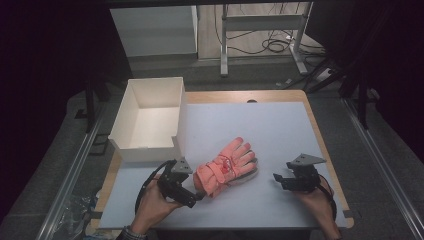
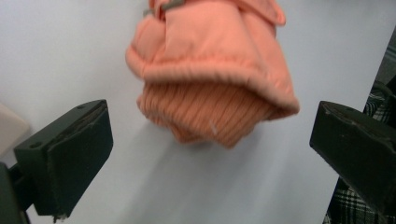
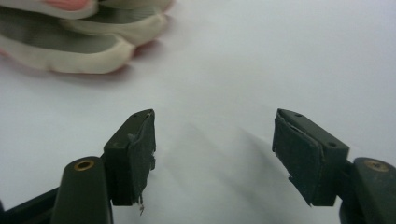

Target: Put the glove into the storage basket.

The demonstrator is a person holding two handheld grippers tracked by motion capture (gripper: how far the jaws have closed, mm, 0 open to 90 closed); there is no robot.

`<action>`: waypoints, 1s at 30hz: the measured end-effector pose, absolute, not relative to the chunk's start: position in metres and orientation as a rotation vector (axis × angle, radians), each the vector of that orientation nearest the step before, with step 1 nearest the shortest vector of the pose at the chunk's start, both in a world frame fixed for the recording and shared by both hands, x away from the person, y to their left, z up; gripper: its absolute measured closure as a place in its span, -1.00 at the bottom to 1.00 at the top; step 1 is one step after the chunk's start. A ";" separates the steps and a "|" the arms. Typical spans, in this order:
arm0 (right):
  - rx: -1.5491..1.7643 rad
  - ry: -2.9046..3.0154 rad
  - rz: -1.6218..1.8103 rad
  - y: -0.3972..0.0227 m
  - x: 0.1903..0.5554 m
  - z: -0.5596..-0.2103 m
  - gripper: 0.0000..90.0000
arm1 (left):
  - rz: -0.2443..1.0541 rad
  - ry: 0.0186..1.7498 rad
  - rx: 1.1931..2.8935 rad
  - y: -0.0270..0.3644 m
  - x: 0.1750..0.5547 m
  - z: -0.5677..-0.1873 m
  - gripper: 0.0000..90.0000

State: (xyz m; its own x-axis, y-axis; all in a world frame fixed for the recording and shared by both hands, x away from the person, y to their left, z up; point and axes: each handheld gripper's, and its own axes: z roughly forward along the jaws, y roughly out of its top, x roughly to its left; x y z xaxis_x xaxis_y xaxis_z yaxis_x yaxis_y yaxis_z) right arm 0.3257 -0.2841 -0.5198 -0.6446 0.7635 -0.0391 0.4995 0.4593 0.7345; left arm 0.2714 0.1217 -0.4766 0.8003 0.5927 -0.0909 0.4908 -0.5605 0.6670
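A salmon-pink winter glove [image 1: 226, 165] lies on the white table top [image 1: 280, 125], fingers pointing away to the right, ribbed cuff toward me. A second glove lies under it, its grey and cream fingers [image 3: 70, 42] poking out. My left gripper [image 1: 198, 196] is open, its jaws spread wide on either side of the ribbed cuff [image 2: 205, 112], a little short of it. My right gripper [image 1: 278, 179] is open over bare table to the right of the gloves, with nothing between its black pads [image 3: 140, 154].
An open white box [image 1: 147, 120] stands at the table's back left, close to the left gripper. The table's wooden edge [image 1: 320, 135] runs along the right. A metal frame and cables [image 1: 270, 40] are on the floor beyond.
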 end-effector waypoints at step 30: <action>1.142 2.304 0.966 -0.296 0.336 -0.528 -0.50 | 0.185 0.817 2.423 0.047 0.321 -0.509 -1.00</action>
